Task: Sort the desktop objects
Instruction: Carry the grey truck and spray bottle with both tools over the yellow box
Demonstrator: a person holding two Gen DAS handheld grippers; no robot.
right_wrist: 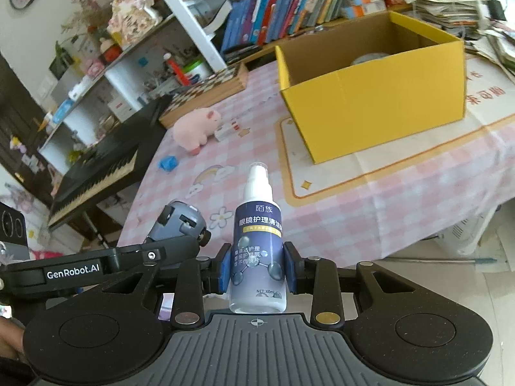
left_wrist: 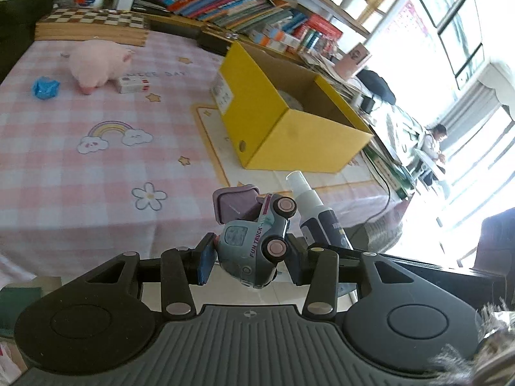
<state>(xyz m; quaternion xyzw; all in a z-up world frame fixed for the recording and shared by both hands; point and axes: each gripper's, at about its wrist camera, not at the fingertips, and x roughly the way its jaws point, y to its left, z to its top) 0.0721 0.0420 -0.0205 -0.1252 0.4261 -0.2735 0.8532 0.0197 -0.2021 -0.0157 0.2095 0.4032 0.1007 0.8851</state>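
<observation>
Left tongs [left_wrist: 249,257] clamped on toy truck [left_wrist: 257,244]; right tongs [right_wrist: 257,271] clamped on spray bottle [right_wrist: 259,251]; both angled downward.

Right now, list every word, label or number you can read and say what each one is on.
"FUN TRUCK": side of the toy truck in the left gripper.
"陌族", "眼镜护理清洁", "NET:60mL": spray bottle in the right gripper; its smaller lines are blurred.
"GenRobot.AI": left gripper's side, right wrist view.
"NICE DAY": tablecloth, faint.
Book spines, yellow box sticker: unreadable.
</observation>
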